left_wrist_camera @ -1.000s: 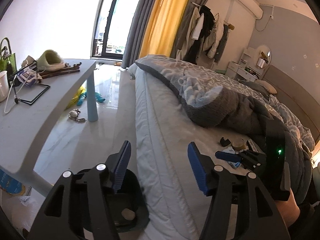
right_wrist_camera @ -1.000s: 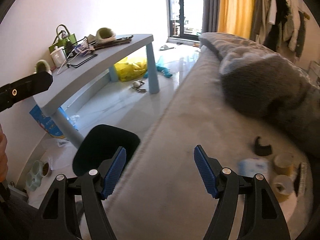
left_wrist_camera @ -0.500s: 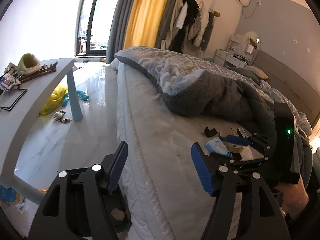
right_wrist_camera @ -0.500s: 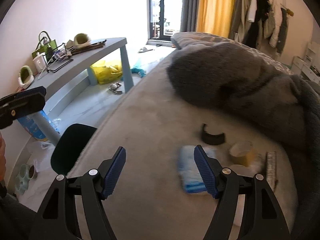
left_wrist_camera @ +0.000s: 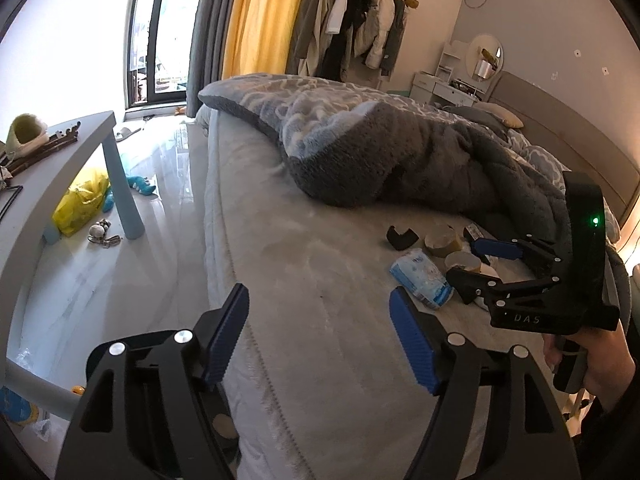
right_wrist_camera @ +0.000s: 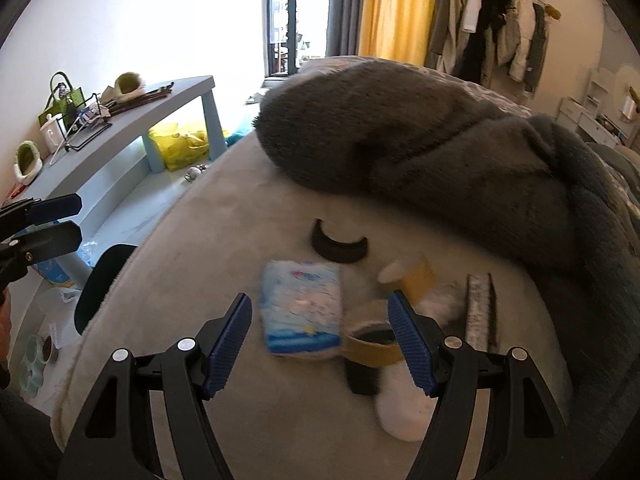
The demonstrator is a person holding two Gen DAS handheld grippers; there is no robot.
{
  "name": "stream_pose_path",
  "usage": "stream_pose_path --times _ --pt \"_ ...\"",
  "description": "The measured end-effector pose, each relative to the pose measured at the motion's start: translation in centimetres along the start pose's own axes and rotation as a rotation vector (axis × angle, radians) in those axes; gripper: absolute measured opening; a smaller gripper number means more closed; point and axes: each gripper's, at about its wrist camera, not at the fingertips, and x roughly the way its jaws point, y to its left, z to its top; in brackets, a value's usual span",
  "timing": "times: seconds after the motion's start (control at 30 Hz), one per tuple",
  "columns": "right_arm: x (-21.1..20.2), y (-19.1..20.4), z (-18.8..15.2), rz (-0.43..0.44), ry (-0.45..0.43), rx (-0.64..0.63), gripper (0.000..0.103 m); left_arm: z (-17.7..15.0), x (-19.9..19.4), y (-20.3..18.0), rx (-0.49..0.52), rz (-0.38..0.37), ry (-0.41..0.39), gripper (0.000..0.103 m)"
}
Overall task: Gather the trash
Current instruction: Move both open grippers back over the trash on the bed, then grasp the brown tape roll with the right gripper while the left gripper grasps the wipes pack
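Swinging round from the floor side of the room, the left wrist view now faces along the bed [left_wrist_camera: 304, 280], where half a second ago the table [left_wrist_camera: 48, 184] filled more of the left. The litter has drawn nearer: a blue-and-white tissue pack [left_wrist_camera: 420, 278], a tan tape roll [left_wrist_camera: 442, 240] behind it and a black curved piece [left_wrist_camera: 400, 237] to the far left of the heap, all near the grey blanket [left_wrist_camera: 400, 160]. The left tongs [left_wrist_camera: 320, 338] stand wide apart, holding and touching nothing, over bare mattress to the near left of the trash. The right tongs [left_wrist_camera: 470, 262] show at the right, spread over the heap, one tip just beside the pack.

From the right wrist, the trash has slid from mid-picture to directly ahead, so I judge the approach nearly done and a grasp close. The right tongs [right_wrist_camera: 320, 340] gape wide and grip nothing; the tissue pack [right_wrist_camera: 302, 312] lies between the fingers, and a tape roll [right_wrist_camera: 374, 346] sits just against the right fingertip [right_wrist_camera: 410, 344]. Whether the tips press the bed I cannot tell. A white wad [right_wrist_camera: 404, 412] lies nearest, a grey strip [right_wrist_camera: 480, 308] to the right. The left tongs [right_wrist_camera: 54, 222] show at the left edge, empty, well apart from the heap.
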Motion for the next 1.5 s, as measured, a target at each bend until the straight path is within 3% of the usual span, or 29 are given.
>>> stream_pose_path --times 0.57,0.8,1.13,1.33,1.5 --pt "2.3 -2.8 -1.3 -0.030 0.074 -0.003 0.061 0.1 3.1 -2.6 -0.009 -0.046 0.042 0.076" --pt "3.4 -3.3 -1.0 -0.012 0.098 -0.028 0.048 0.2 4.9 -3.8 0.004 -0.065 0.071 0.078" --pt "0.5 -5.6 -0.5 0.047 0.025 0.026 0.047 -0.2 7.5 -5.9 0.052 -0.096 0.112 0.086" --pt "-1.8 -7.6 -0.4 0.033 -0.054 0.062 0.047 -0.7 9.3 -8.0 0.065 -0.092 0.147 0.089" --pt "-2.4 -8.9 -1.0 0.028 -0.066 0.079 0.047 -0.9 10.4 -9.3 0.056 -0.084 0.161 0.089"
